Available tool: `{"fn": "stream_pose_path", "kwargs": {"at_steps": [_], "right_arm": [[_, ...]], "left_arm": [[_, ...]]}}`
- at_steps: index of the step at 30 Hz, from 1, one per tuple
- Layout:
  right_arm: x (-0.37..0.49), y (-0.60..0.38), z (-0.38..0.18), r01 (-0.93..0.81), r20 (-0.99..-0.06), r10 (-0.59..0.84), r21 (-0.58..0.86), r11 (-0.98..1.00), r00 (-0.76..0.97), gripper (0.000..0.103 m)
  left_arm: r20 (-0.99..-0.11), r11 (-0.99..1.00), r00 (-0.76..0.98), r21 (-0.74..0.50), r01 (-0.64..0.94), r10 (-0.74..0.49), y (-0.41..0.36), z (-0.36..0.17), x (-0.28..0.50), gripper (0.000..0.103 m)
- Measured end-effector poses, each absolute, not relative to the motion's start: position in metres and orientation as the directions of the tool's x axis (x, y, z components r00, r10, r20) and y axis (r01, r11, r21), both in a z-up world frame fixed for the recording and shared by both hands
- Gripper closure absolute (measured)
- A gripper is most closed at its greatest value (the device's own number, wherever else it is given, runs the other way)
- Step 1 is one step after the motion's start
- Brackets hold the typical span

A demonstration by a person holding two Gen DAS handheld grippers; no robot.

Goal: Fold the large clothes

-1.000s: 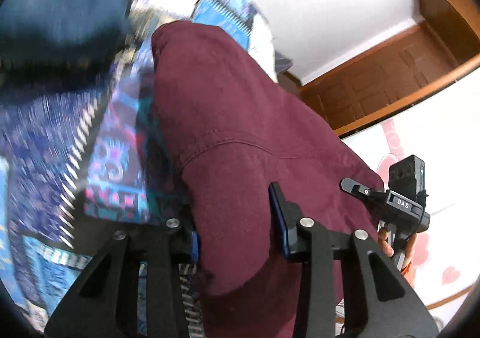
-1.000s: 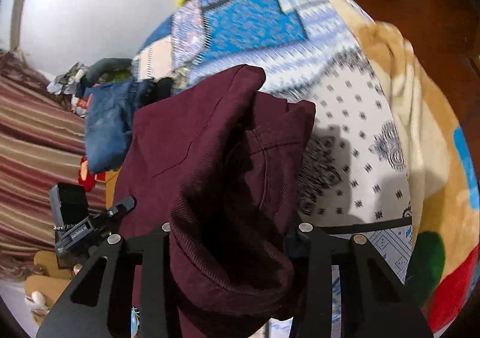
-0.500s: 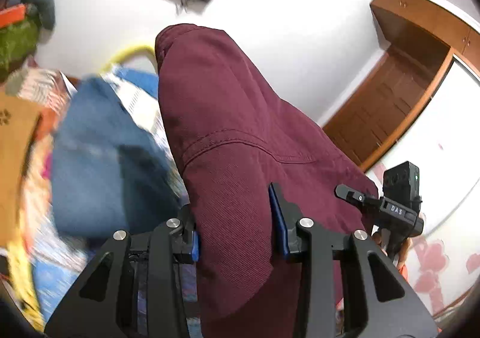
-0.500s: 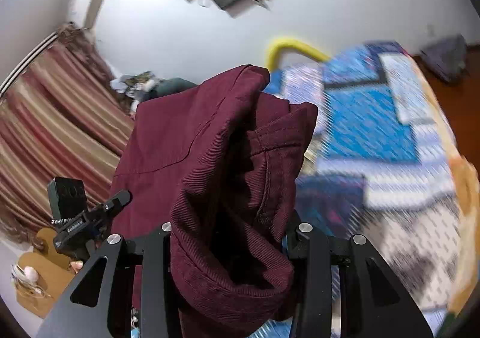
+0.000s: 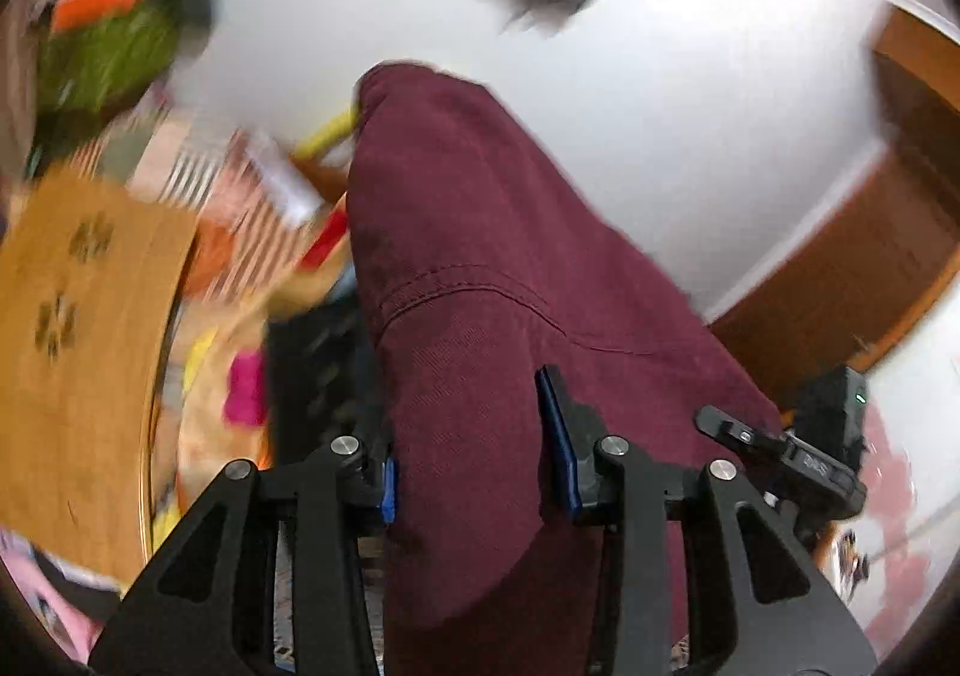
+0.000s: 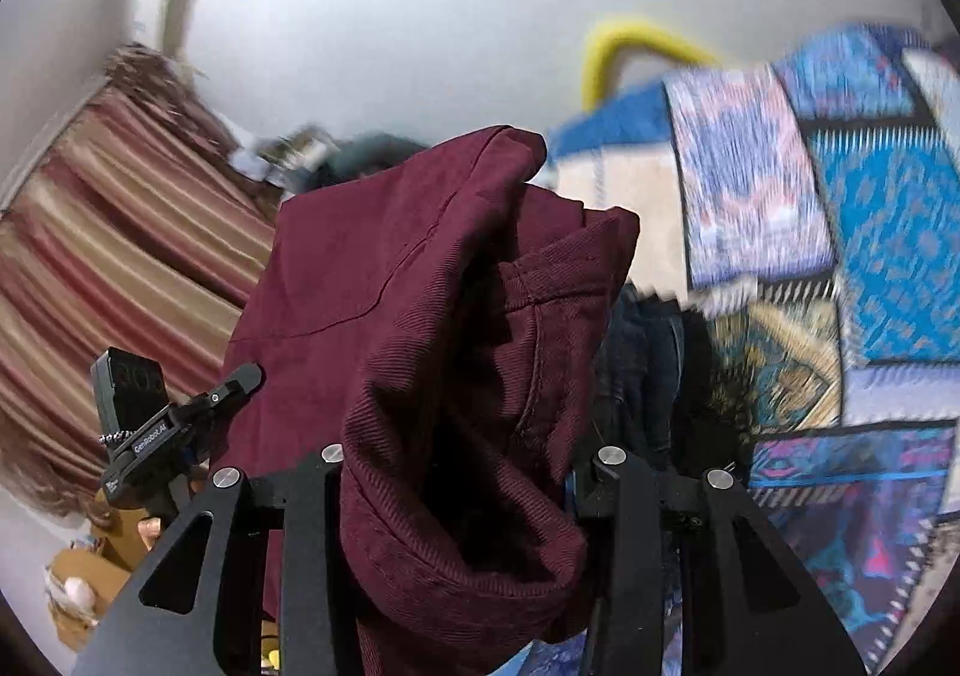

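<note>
The left gripper [image 5: 477, 454] has its jaws clamped on the maroon garment [image 5: 492, 280]. The right gripper [image 6: 456, 472] grips a bunched fold of it too, with the patterned bedspread [image 6: 840, 232] beyond its jaws.

Maroon garment [image 5: 480, 268], finely ribbed weave with tone-on-tone stitched seams; the same maroon in the right wrist view [image 6: 420, 304]. Left gripper [image 5: 477, 472]: black frame, silver screw heads, blue finger pads [image 5: 561, 454]. Right gripper [image 6: 462, 466]: black frame, silver screws. Bedspread [image 6: 840, 196]: patchwork of bright blue, lilac-pink, cream and dark navy panels with small geometric motifs. Curtain [image 6: 108, 232]: stripes of dull red, tan and cream. Wall [image 5: 660, 94]: white. Wooden board [image 5: 72, 364]: honey-brown with cut-out flower shapes. Curved tube [image 6: 636, 37]: yellow.
</note>
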State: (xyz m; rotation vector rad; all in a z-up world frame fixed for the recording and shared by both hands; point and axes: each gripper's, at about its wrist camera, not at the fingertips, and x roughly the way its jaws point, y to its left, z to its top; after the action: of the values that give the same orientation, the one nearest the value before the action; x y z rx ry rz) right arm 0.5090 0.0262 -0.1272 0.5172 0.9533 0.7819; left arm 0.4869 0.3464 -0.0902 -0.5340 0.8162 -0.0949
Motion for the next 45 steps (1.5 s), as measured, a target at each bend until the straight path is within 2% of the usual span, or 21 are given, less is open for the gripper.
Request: {"fn": "stream_pose_path", "kwargs": {"at_steps": [2,6,8,12,14,18,24,28,32,37,40,43,45], "right_arm": [[0.523,0.043,-0.171,-0.309,-0.593,0.741,0.675,0.67,0.314,0.064],[0.531,0.04,-0.201,-0.276,-0.577,0.752,0.703,0.656,0.319,0.052],[0.531,0.034,-0.194,-0.293,-0.591,0.744,0.685,0.667,0.313,0.048],[0.522,0.017,-0.175,-0.312,-0.671,0.68,0.605,0.732,0.294,0.045],[0.508,0.003,-0.157,-0.324,-0.7,0.621,0.532,0.782,0.351,0.045],[0.476,-0.015,-0.123,-0.389,-0.716,0.528,0.373,0.842,0.457,0.045],[0.411,-0.033,-0.055,-0.484,-0.583,0.546,0.278,0.83,0.602,0.045],[0.358,-0.048,-0.005,-0.528,-0.438,0.591,0.27,0.805,0.677,0.045],[0.3,-0.056,0.03,-0.583,-0.289,0.636,0.256,0.771,0.715,0.045],[0.235,-0.061,0.05,-0.627,-0.137,0.656,0.205,0.751,0.742,0.045],[0.205,-0.061,0.052,-0.634,-0.082,0.651,0.167,0.755,0.754,0.045],[0.187,-0.058,0.045,-0.636,-0.052,0.648,0.143,0.758,0.76,0.044],[0.179,-0.056,0.04,-0.635,-0.049,0.644,0.131,0.762,0.763,0.034]], "left_arm": [[-0.667,0.829,0.681,-0.537,-0.156,-0.303,0.364,-0.126,0.495,0.059],[-0.62,0.777,0.697,-0.613,-0.144,-0.36,0.372,-0.139,0.494,0.054],[-0.654,0.82,0.689,-0.552,-0.15,-0.314,0.364,-0.132,0.492,0.048],[-0.724,0.934,0.681,-0.313,-0.175,-0.115,0.336,-0.106,0.482,0.047],[-0.731,0.958,0.682,-0.215,-0.19,-0.029,0.32,-0.088,0.469,0.047],[-0.694,0.978,0.719,-0.116,-0.171,0.043,0.289,-0.056,0.433,0.047],[-0.549,0.986,0.835,-0.129,-0.109,0.02,0.245,0.009,0.352,0.047],[-0.424,0.989,0.905,-0.141,-0.052,-0.013,0.214,0.057,0.286,0.047],[-0.313,0.992,0.949,-0.126,-0.01,-0.03,0.185,0.083,0.225,0.046],[-0.16,0.999,0.987,-0.039,-0.033,0.027,0.148,0.093,0.154,0.045],[-0.074,0.998,0.996,0.005,-0.058,0.058,0.129,0.088,0.121,0.045],[-0.014,0.996,0.996,0.028,-0.09,0.09,0.113,0.081,0.096,0.038],[0.006,0.995,0.996,0.028,-0.091,0.091,0.105,0.077,0.082,0.031]]}}
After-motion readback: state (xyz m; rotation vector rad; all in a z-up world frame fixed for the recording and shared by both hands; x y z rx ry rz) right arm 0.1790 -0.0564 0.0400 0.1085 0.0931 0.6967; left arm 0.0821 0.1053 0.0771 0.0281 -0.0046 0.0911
